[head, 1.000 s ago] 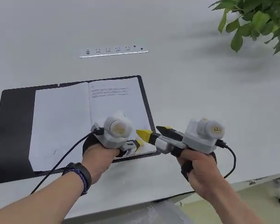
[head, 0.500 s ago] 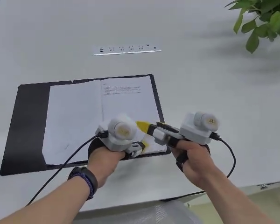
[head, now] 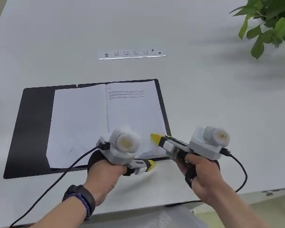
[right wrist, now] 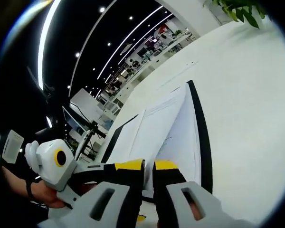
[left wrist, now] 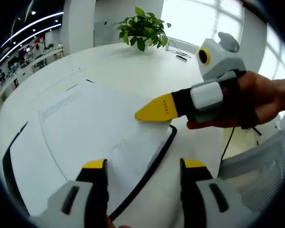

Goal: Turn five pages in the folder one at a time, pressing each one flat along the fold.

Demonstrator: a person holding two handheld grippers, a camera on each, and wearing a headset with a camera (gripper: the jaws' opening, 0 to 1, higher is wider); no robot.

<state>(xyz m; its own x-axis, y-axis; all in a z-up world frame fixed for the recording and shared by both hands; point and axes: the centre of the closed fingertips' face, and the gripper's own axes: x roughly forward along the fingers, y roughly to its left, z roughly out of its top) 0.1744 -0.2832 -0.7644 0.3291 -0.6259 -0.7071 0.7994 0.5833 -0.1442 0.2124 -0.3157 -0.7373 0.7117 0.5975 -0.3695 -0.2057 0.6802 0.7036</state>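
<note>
An open folder (head: 28, 128) with a black cover lies on the white table, with white pages (head: 85, 118) spread either side of the fold. My right gripper (head: 157, 139) points left over the folder's lower right corner. Its jaws are shut (right wrist: 147, 165), and I cannot tell whether a page edge is between them. In the left gripper view the right gripper's yellow tip (left wrist: 145, 113) rests over the right page (left wrist: 99, 128) near its corner. My left gripper (head: 147, 165) sits at the folder's front edge, open (left wrist: 144, 164), with the cover's corner edge between its jaws.
A white power strip (head: 131, 54) lies flush in the table beyond the folder. A green plant (head: 270, 23) stands at the far right. Cables trail from both grippers over the table's front edge (head: 256, 192). A grey chair (left wrist: 256, 166) is beside the table.
The right gripper has drawn back to the right and toward me, away from the left gripper. The left gripper has slid toward the folder's front edge. The folder has not moved.
</note>
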